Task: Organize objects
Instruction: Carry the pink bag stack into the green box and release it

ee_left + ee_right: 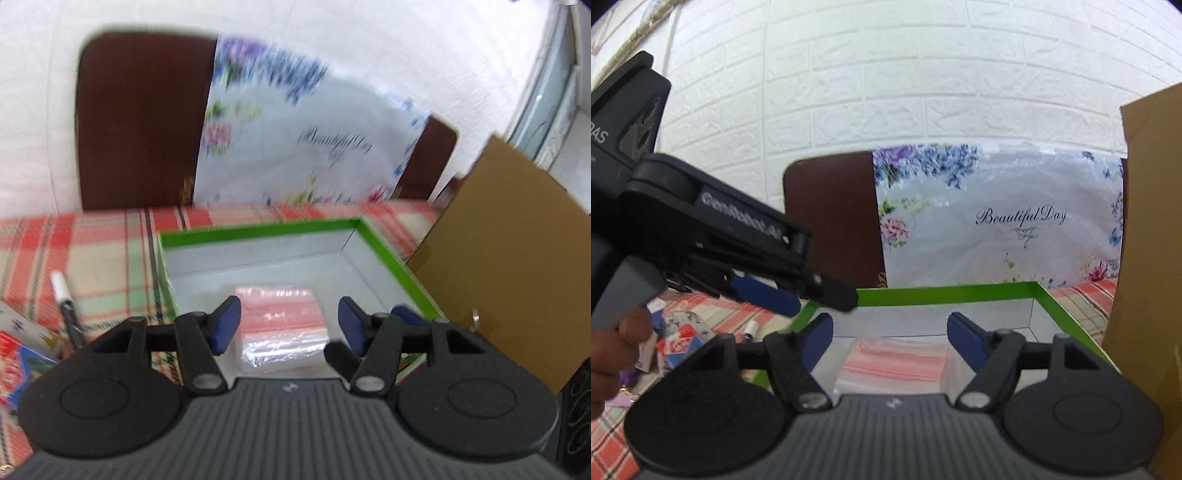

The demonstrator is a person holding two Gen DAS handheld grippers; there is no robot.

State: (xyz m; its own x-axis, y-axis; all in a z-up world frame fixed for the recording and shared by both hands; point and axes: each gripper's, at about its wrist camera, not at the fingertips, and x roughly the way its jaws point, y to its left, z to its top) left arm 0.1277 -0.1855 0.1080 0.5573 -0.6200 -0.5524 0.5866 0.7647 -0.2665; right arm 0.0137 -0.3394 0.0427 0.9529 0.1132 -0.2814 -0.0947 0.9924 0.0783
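Both grippers, left gripper [289, 325] and right gripper [890, 341], released, empty above green-rimmed box [384, 245]; bag stack [279, 325] lies inside, near wall, seemingly flat; withdraw straight, then fetch marker [65, 308] lying left.

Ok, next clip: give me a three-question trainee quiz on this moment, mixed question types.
1. True or false: the pack of zip bags lies inside the green-rimmed box.
2. Multiple choice: what is between the pads of the left gripper? A) the marker pen B) the zip bags C) nothing
3. Short answer: on which side of the box, in the left wrist view, does the marker pen lie?

Key
1. True; it rests on the box floor.
2. C; both the left gripper and the right gripper stand open, and the bags lie below them, not pinched.
3. On its left, on the plaid tablecloth, outside the box.
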